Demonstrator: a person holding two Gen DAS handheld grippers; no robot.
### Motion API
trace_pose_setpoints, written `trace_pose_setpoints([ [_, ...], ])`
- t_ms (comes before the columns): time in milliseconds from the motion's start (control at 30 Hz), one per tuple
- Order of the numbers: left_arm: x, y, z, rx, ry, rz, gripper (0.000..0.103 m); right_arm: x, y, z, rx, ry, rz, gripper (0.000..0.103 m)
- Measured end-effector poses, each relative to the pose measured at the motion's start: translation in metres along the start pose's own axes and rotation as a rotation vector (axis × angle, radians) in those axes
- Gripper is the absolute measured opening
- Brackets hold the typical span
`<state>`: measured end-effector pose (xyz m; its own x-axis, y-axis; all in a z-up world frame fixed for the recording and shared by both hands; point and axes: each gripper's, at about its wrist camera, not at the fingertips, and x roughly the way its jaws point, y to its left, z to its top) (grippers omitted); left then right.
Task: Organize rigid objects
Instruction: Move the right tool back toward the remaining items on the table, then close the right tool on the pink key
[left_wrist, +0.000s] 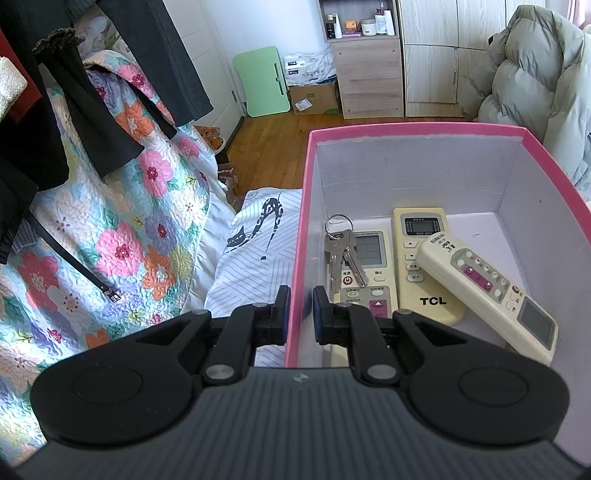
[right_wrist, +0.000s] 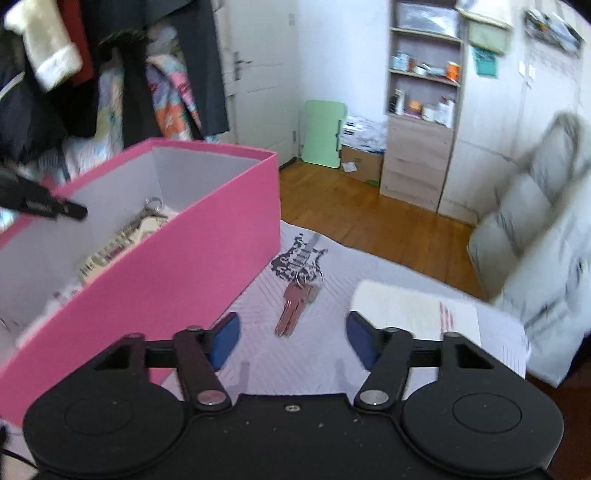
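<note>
the left gripper is clenched on the near wall of the pink cardboard box, one pad each side. the right gripper is released, nothing between its blue pads. just ahead of it, at frame centre, a bunch of silver keys lies on the pale striped bedsheet — blades toward the lower edge, ring toward the top.

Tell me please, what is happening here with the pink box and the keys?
A person is tidying small hard things into a pink box on a bed. The left gripper is clamped on the box's side wall. Inside lie three remote controls and a bunch of keys. The right gripper is open and empty, its fingers on either side of a second bunch of keys on the bedsheet beside the box, not touching them.
</note>
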<state>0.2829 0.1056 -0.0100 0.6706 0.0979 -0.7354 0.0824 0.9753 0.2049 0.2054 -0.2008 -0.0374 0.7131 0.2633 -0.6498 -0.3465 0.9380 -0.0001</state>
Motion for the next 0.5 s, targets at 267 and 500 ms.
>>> trace_pose_setpoints([
  [267,0.0,0.001,-0.001,-0.005,0.001,-0.009,0.012,0.059,-0.022,0.028,0.044,0.058,0.045,0.054],
  [500,0.002,0.004,0.001,-0.005,0.003,-0.011,0.012,0.087,-0.011,0.023,0.031,0.024,-0.001,0.027],
])
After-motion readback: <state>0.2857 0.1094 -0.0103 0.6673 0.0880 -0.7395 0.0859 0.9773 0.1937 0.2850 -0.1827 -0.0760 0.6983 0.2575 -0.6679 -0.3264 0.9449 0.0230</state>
